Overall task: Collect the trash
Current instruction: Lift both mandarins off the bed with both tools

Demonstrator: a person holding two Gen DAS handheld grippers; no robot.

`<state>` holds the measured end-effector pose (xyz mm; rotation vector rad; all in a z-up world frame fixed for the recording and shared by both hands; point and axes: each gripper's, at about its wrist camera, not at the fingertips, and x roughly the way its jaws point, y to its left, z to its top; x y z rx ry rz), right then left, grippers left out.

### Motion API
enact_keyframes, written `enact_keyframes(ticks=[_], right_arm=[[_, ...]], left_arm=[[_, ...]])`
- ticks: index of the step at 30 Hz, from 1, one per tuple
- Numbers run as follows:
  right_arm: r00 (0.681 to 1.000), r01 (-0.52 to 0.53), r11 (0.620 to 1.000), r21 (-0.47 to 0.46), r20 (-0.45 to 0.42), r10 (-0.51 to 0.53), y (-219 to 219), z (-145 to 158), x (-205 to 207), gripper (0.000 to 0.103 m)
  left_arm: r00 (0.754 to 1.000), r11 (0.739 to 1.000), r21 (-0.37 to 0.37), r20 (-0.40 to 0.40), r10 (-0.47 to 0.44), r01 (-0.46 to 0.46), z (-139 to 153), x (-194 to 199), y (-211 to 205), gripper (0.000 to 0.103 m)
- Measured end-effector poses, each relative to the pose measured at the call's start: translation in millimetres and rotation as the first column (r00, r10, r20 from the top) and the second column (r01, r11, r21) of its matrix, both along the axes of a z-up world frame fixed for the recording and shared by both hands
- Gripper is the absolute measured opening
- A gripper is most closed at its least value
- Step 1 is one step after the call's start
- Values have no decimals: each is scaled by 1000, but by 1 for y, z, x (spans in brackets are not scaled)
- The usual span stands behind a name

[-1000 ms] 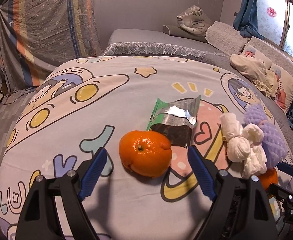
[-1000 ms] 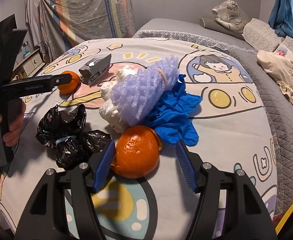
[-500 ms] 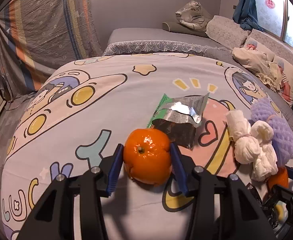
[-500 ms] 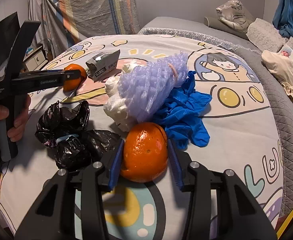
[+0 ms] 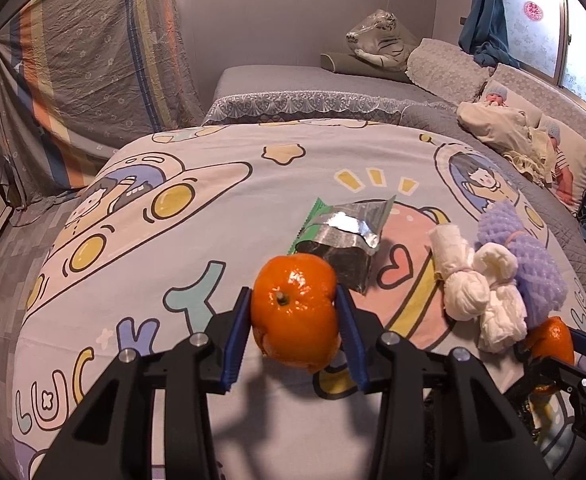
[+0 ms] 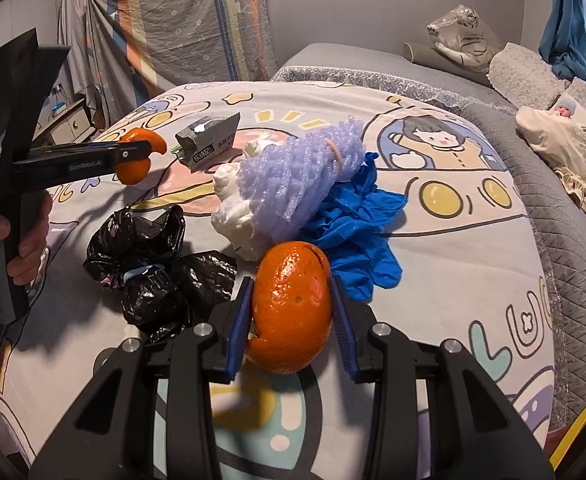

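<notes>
1. Two orange peel shells are in play, both over the cartoon bedspread (image 5: 213, 216). The left gripper (image 5: 295, 330) has just closed onto one orange peel (image 5: 295, 312), blue pads pressed on both flanks, narrowed about halfway.
2. The right gripper (image 6: 291, 322) has also just been closing, and it clamps the second peel (image 6: 291, 308) tighter. That shell is split along its side, so it looks liable to buckle and slip out when lifted.
3. Just beside it lie the black bag (image 6: 153, 264), white tissue wad (image 6: 237, 216), purple foam net (image 6: 293, 176) and blue glove (image 6: 357, 224). A low sweep could drag them.
4. The foil wrapper (image 5: 345, 240) touches the left peel and may get nudged.
</notes>
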<state>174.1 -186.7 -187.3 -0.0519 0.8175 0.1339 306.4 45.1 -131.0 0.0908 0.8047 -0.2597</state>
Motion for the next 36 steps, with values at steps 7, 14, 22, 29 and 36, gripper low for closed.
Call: enact_keyframes(ticks=[7,14,22,29,36], right_arm=[[999,16,1000,15,31,-17,-8,12,-13,36],[998,28,999,28,59,-30,-16,22,-24,36],[996,53,997,46,73,-57,-28,26,-37,36],[991,86,995,58,96,-92,-42,34,-50,36],[986,117,991,71,109,-125,-57,38,-61,36]], left_arm=[[1000,1000,-18,20,-20,20,12,-24,-1,39],[999,999,-30,32,-28,29,22,-49,-2,39],[997,996,-53,47,-62,65,32,-79,-12,39],[994,993,-60,51,-99,102,37,-100,-28,39],[989,988,-57,57,-139,143,42,-117,-46,39]])
